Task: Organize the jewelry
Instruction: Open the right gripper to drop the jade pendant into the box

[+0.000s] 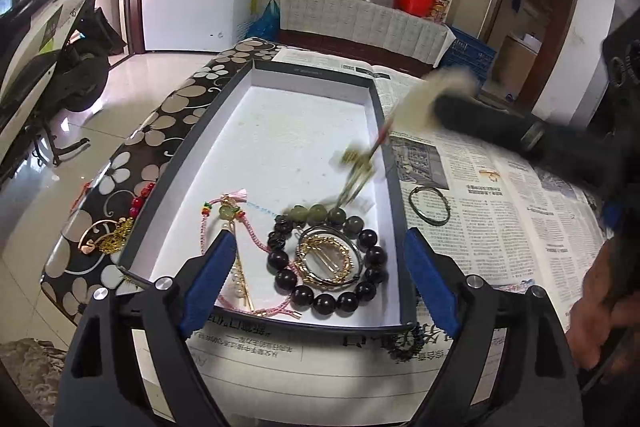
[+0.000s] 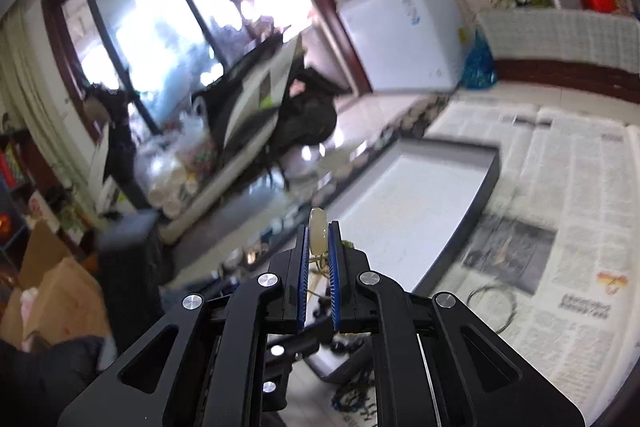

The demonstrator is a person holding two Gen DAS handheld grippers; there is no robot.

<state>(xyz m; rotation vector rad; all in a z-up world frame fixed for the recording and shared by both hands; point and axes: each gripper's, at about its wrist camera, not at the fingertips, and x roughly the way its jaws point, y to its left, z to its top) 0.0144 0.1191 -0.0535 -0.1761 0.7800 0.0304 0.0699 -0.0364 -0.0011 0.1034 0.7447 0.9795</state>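
Observation:
A shallow dark-rimmed box (image 1: 248,83) with a white floor lies on newspaper. Its near end holds a dark bead bracelet (image 1: 304,297), a green bead bracelet (image 1: 316,213), gold rings and a clip (image 1: 324,259), and a pink braided cord (image 1: 228,207). My left gripper (image 1: 320,237) stands open just above this pile, gripping nothing. My right gripper (image 2: 318,227) is shut on a pale oval pendant (image 2: 318,237). In the left wrist view the pendant is a blur over the box's right rim, with a gold ornament (image 1: 360,167) dangling from it above the box floor.
A thin metal bangle (image 1: 430,205) lies on the newspaper right of the box. A gold chain (image 1: 108,239) and red beads (image 1: 138,201) rest on the flowered cloth to the left. A dark beaded piece (image 1: 404,347) lies before the box. A person's hand (image 1: 600,307) is at far right.

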